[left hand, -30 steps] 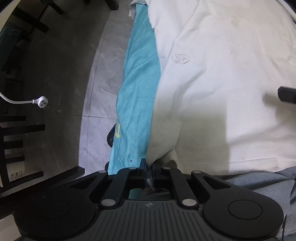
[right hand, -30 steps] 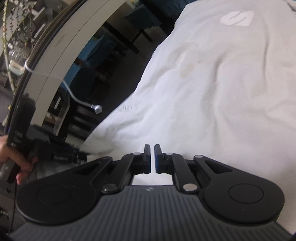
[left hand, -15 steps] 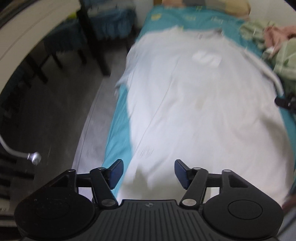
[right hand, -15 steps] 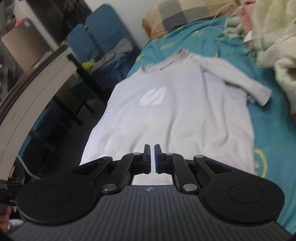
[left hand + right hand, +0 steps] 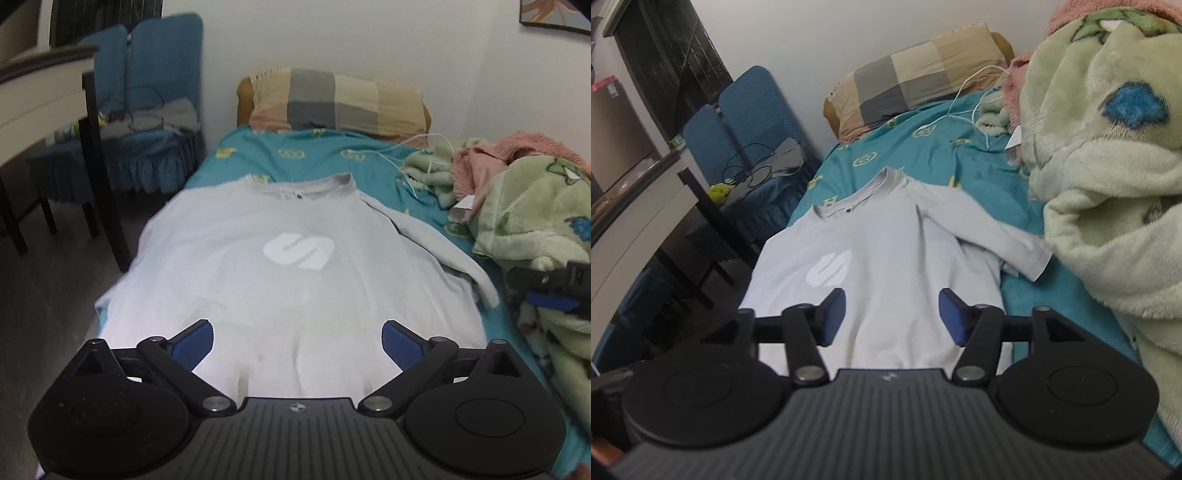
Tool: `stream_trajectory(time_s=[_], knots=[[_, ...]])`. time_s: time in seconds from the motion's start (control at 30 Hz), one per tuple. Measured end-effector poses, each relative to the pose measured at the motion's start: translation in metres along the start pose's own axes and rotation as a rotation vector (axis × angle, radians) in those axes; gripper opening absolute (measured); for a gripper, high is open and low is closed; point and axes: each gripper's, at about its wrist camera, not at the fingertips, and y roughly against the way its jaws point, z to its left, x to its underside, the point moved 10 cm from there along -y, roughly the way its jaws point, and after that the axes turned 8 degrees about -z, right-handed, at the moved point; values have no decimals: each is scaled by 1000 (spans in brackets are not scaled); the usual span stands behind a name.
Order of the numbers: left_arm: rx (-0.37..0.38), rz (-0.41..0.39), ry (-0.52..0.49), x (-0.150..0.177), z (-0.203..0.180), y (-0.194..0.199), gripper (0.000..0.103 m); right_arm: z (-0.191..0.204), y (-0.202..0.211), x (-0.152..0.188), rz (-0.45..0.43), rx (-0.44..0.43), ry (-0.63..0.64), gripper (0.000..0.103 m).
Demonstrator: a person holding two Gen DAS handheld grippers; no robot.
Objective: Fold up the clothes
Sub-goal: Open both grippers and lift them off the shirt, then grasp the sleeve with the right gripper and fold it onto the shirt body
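Observation:
A white T-shirt (image 5: pixel 295 295) with a pale chest logo lies flat, front up, on the teal bed sheet (image 5: pixel 332 155), collar toward the pillow. Its right sleeve (image 5: pixel 1015 243) is spread out toward the blanket. My left gripper (image 5: pixel 297 341) hovers over the shirt's hem end, its jaws opening wide with nothing between the blue pads. My right gripper (image 5: pixel 892 315) is over the same end, jaws opening, also with nothing in them. It also shows at the right edge of the left wrist view as the right gripper (image 5: pixel 543 290), beside the blanket.
A checked pillow (image 5: pixel 340 103) lies at the head of the bed. A heaped green blanket (image 5: pixel 1108 184) and a pink one (image 5: pixel 498 155) fill the bed's right side, with a white cable (image 5: pixel 971 110) nearby. Blue chairs (image 5: pixel 147 110) and a dark-legged desk (image 5: pixel 92 147) stand left on the floor.
Both views have swung up from close over the shirt's hem to take in the whole bed. The left jaws let go of the shirt's edge and spread wide. The right jaws went from shut to open.

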Motion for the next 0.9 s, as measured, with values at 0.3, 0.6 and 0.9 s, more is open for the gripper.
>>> stream_trajectory(time_s=[0.3,0.6,0.9], knots=[[-18,-42,22,13,32,-22,102,-26,-97,-21,89,157,283,59],[-5,9,167,19,63,-49,102,-85,-173,6,281,333,472,44],[17,-2,240,6,76,-43,102,-65,-127,-76,202,224,27,6]])
